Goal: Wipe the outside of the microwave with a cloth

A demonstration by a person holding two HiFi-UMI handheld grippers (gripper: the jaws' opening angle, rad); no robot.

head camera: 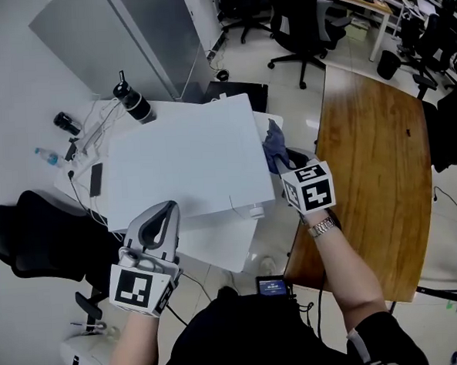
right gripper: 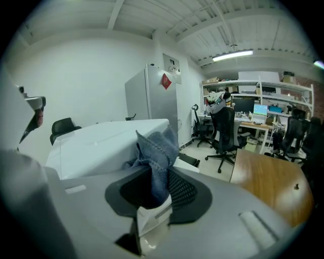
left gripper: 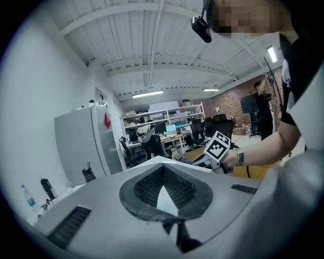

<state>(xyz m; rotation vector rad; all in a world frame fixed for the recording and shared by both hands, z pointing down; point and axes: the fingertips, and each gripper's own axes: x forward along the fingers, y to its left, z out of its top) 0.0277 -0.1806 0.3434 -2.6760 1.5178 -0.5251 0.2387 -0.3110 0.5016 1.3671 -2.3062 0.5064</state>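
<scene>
The white microwave (head camera: 181, 161) fills the middle of the head view, seen from above. My right gripper (head camera: 291, 169) is at its right side, shut on a bunched blue-grey cloth (head camera: 275, 146) that lies against the microwave's right edge. In the right gripper view the cloth (right gripper: 157, 149) stands up between the pads of the right gripper (right gripper: 154, 174), with the microwave (right gripper: 101, 146) just behind it. My left gripper (head camera: 158, 224) is shut and holds nothing, near the microwave's front left corner. The left gripper view shows the left gripper (left gripper: 163, 171) with its jaws together, pointing across the microwave top (left gripper: 152, 161).
A wooden table (head camera: 374, 169) stands right of the microwave. A black bottle (head camera: 133, 103), a small clear bottle (head camera: 48, 156) and a phone (head camera: 96, 179) lie on the white desk behind and to the left. A black chair (head camera: 39, 236) is at the left and a grey cabinet (head camera: 119, 38) behind.
</scene>
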